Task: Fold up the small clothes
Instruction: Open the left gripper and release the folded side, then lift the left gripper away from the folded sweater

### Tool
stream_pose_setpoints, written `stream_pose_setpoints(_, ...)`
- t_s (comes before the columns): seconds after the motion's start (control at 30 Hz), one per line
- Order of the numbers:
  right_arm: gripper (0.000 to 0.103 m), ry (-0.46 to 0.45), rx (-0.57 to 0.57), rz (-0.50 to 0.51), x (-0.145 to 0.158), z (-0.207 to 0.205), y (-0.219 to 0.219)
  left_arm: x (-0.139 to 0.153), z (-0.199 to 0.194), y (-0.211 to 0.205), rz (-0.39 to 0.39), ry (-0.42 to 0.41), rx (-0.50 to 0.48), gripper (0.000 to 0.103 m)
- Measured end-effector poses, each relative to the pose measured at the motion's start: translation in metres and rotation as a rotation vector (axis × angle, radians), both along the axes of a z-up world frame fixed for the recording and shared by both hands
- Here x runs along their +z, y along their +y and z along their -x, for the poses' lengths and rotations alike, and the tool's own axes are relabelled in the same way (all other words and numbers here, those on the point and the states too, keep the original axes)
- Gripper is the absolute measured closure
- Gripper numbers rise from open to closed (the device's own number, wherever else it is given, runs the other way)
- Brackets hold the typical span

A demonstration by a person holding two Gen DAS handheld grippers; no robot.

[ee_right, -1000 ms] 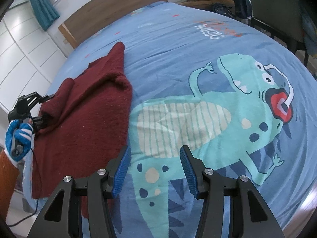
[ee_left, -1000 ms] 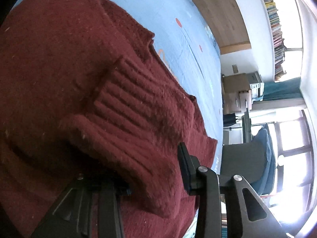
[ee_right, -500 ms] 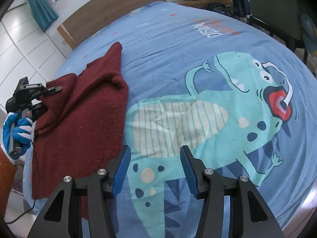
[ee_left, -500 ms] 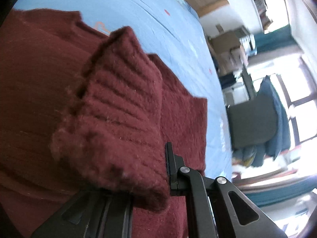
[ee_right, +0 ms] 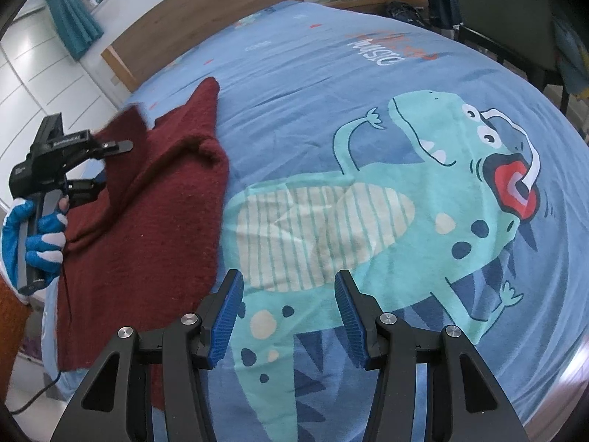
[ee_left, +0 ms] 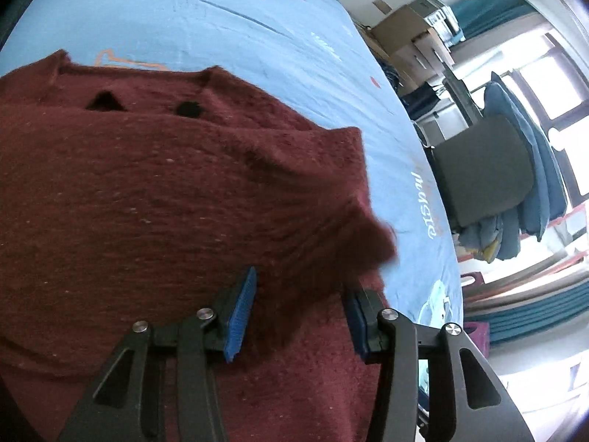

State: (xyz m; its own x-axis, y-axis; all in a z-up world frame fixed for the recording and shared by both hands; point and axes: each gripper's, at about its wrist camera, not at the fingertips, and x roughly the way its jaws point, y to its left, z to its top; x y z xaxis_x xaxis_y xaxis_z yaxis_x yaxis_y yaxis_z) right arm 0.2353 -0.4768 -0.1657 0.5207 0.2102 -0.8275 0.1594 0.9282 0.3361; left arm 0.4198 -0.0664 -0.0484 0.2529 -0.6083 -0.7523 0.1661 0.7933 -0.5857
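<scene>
A dark red knitted sweater [ee_left: 154, 199] lies on the blue dinosaur bedsheet [ee_right: 368, 184], at the bed's left side in the right wrist view [ee_right: 147, 221]. My left gripper [ee_left: 298, 313] is open just above the sweater; a blurred sleeve end [ee_left: 371, 239] hangs loose in front of its jaws, not pinched. In the right wrist view the left gripper [ee_right: 99, 165] shows open beside a raised sleeve flap [ee_right: 125, 129]. My right gripper [ee_right: 289, 320] is open and empty over the sheet, right of the sweater's edge.
A wooden headboard [ee_right: 191, 25] stands at the far end of the bed. A dark chair [ee_left: 482, 176] with blue clothes, cardboard boxes [ee_left: 405, 33] and a window are beyond the bed's far side. White cupboards [ee_right: 29, 84] stand at the left.
My left gripper has opened and let go of the ribbed sleeve cuff; the sleeve is dropping over the sweater's body. The right gripper has stayed still.
</scene>
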Motion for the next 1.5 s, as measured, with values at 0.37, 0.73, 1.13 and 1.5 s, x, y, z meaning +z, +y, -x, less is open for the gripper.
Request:
stream_pose_setpoints(0.37, 0.049, -0.003, -0.022, 0.001, 0.0, 0.002, -0.01, -0.005, 0.007, 0.02, -0.169, -0.086, 0.096, 0.062)
stream_pose_setpoints(0.73, 0.049, -0.011, -0.012, -0.004, 0.006, 0.001, 0.0, -0.022, 0.045, -0.01, -0.219, -0.112, 0.021, 0.048)
stream_pose_setpoints(1.13, 0.049, -0.035, 0.028, 0.006, 0.018, -0.01, 0.028, -0.006, 0.06, 0.081, -0.321, -0.176, 0.142, 0.048)
stream_pose_setpoints(1.5, 0.049, -0.028, 0.065, 0.024, 0.02, -0.019, 0.049, -0.034, 0.055, 0.177, -0.439, -0.16, 0.359, 0.048)
